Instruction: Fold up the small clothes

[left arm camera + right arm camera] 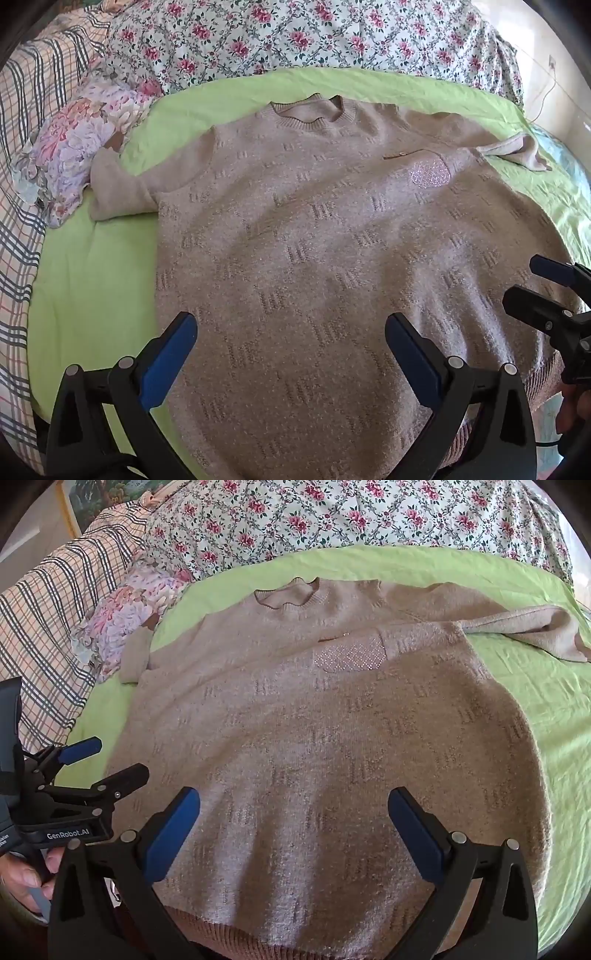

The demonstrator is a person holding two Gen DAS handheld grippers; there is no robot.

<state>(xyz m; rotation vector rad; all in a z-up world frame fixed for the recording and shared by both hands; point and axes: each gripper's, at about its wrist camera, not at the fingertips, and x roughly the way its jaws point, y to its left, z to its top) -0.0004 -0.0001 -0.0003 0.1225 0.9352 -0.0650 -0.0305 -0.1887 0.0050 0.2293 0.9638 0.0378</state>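
A beige knit sweater [314,236] lies flat, front up, on a green sheet [92,280], collar [314,110] at the far end. It has a sparkly chest patch [430,173]. The sweater also shows in the right wrist view [314,738]. Its left sleeve [118,184] is bent beside the body; its right sleeve [535,627] lies out to the right. My left gripper [291,332] is open and empty above the lower left part of the sweater. My right gripper [293,808] is open and empty above the lower hem. Each gripper shows in the other's view, my right [532,284] and my left [114,758].
A floral quilt [295,37] is bunched along the far edge of the bed. A plaid blanket [26,184] and a pastel floral cloth [77,155] lie at the left. A hand [29,875] holds the left gripper's handle.
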